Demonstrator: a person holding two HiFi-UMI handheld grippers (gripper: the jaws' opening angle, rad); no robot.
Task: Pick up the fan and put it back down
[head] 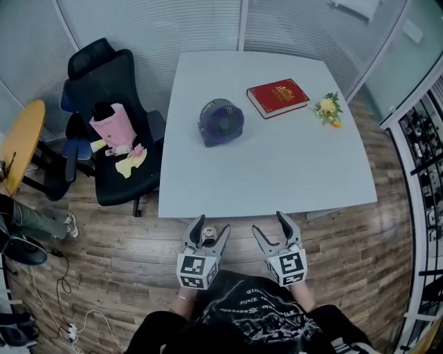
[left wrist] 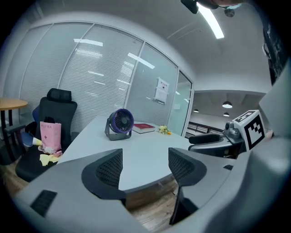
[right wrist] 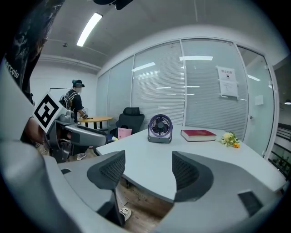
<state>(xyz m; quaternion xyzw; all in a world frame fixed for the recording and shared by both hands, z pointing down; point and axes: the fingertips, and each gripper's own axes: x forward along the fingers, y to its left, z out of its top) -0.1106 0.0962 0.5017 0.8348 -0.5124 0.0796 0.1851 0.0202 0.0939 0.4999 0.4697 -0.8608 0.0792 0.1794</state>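
As we look steeply down, a large white table [head: 277,173] fills the middle of the room. It stands on a wood-plank floor [head: 124,242], with glass walls [head: 173,21] and closed blinds behind it. A black office chair [head: 114,83] sits just beside the table's left edge. Further left is part of a round wooden table [head: 21,142]. In the right gripper view a person [right wrist: 74,102] stands by that round table, far off.

We hold the left gripper [head: 213,225] and the right gripper [head: 269,222] side by side over the floor, just short of the table's near edge. Both point toward the table. Each gripper's jaws are spread wide and released, grasping nothing. Only the table edge and floor show through the gaps, and a pale shoe [head: 208,235] lies below the left one.

The fan [head: 220,121], a small desk fan with a purple cage on a grey base, stands upright on the far left part of the table. It is well apart from both grippers.

A red book [head: 278,97] lies flat to the right of the fan. A pink bag [head: 109,128] rests on the chair seat. A small bunch of yellow flowers [head: 328,108] lies right of the book, near the table's right edge.
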